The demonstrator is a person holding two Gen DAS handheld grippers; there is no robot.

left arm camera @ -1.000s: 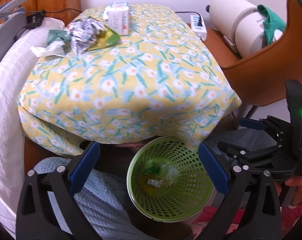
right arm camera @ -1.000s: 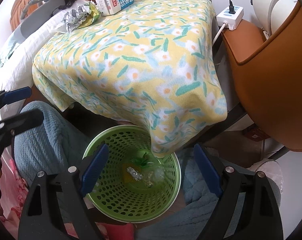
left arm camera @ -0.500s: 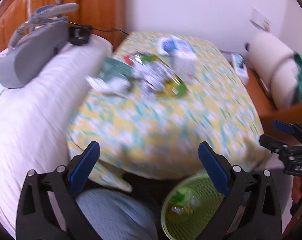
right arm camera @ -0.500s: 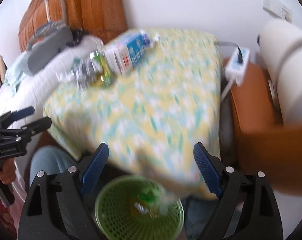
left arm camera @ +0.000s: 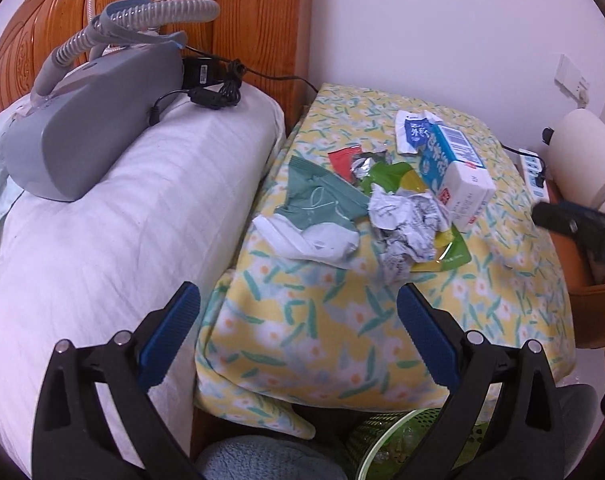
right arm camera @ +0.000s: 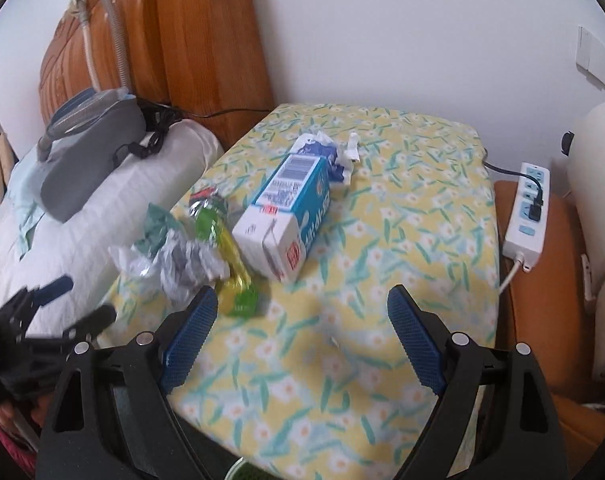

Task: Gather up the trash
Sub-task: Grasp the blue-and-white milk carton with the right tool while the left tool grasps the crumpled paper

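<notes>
Trash lies on the flowered yellow tablecloth [left arm camera: 342, 320]: a blue-and-white milk carton [left arm camera: 456, 172] on its side, crumpled silver foil paper [left arm camera: 406, 224], a green-yellow wrapper [left arm camera: 450, 256], a teal bag [left arm camera: 322, 196] and white plastic [left arm camera: 310, 240]. My left gripper [left arm camera: 298, 336] hangs open and empty in front of the pile, near the table's front left corner. The right wrist view shows the carton [right arm camera: 286, 216], the foil [right arm camera: 186, 264] and the green wrapper [right arm camera: 230, 264]. My right gripper [right arm camera: 298, 336] is open and empty over the cloth [right arm camera: 382, 280], in front of the carton. The green basket [left arm camera: 386, 444] peeks out below the table.
A white pillow [left arm camera: 102, 240] with a grey machine [left arm camera: 86, 120] and hose lies left of the table. A wooden headboard [left arm camera: 242, 20] stands behind. A power strip [right arm camera: 526, 216] rests on an orange-brown chair [right arm camera: 542, 300] to the right. A blue-grey towel [left arm camera: 262, 460] lies beside the basket.
Both grippers have risen from over the green basket and now point at the trash on the tabletop. The left view swung toward the pillow. Both stayed open.
</notes>
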